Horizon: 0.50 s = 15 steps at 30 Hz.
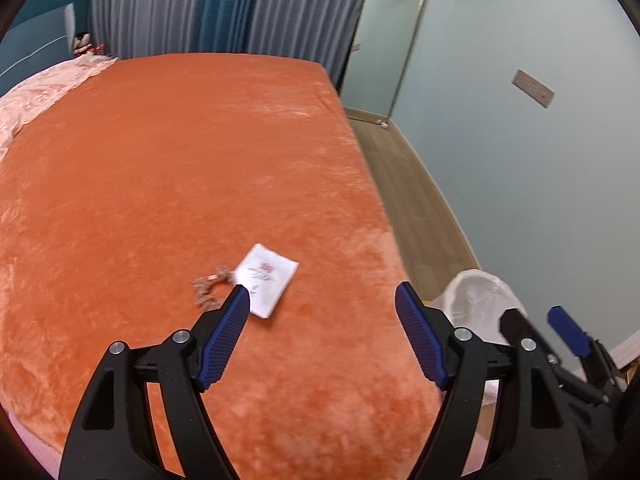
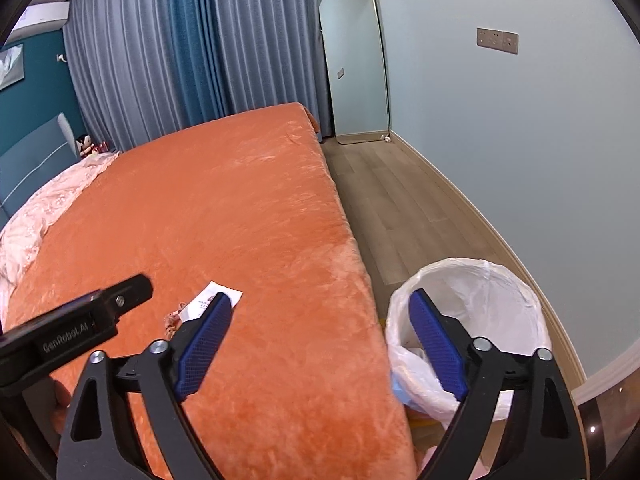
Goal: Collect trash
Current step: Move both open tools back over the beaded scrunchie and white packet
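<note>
A white printed paper packet (image 1: pixel 267 278) lies on the orange bed cover (image 1: pixel 180 160) near its front right corner, with a small brownish crumpled scrap (image 1: pixel 208 286) just left of it. My left gripper (image 1: pixel 322 300) is open and empty, hovering just short of the packet. My right gripper (image 2: pixel 320 306) is open and empty, above the bed's right edge. The packet (image 2: pixel 212 300) and scrap (image 2: pixel 173 320) also show in the right wrist view. A bin lined with a white bag (image 2: pixel 472 320) stands on the floor beside the bed; some trash lies inside.
A pink quilt (image 2: pixel 44 216) lies at the bed's left. A wood floor strip (image 2: pixel 400 208) runs between the bed and the pale wall. A mirror (image 2: pixel 356 64) leans in the corner by grey and blue curtains (image 2: pixel 192 48). The left gripper's body (image 2: pixel 76 332) shows at left.
</note>
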Motion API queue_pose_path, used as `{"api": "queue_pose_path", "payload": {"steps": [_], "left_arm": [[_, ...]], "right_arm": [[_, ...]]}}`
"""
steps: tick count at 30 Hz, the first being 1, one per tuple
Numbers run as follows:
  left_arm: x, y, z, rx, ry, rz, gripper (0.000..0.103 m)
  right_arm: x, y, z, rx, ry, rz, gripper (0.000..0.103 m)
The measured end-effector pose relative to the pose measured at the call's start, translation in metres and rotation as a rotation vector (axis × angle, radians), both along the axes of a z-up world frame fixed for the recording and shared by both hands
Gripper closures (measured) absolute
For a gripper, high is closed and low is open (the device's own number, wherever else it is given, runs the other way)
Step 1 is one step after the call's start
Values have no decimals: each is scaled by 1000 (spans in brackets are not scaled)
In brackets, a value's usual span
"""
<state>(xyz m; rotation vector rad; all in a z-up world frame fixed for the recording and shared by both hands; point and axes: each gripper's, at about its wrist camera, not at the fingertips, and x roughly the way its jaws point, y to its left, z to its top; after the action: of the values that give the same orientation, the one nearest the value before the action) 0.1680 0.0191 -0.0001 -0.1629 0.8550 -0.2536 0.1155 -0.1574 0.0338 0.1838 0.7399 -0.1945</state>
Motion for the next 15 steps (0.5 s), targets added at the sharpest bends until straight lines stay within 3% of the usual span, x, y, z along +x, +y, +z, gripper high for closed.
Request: {"api": "queue_pose_path", "payload": {"steps": [4, 7, 12, 15], "left_arm": [[8, 31, -17, 37, 16, 64, 25], [15, 54, -31, 79, 30, 118, 15], [28, 84, -53, 118, 60, 180, 14], [35, 98, -66, 118, 85, 203, 7]], "right_arm": [[14, 17, -11, 3, 19, 5, 15], [26, 29, -22, 28, 29, 6, 15], [54, 53, -44, 53, 72, 42, 15], [74, 68, -62, 61, 107, 71, 15]]}}
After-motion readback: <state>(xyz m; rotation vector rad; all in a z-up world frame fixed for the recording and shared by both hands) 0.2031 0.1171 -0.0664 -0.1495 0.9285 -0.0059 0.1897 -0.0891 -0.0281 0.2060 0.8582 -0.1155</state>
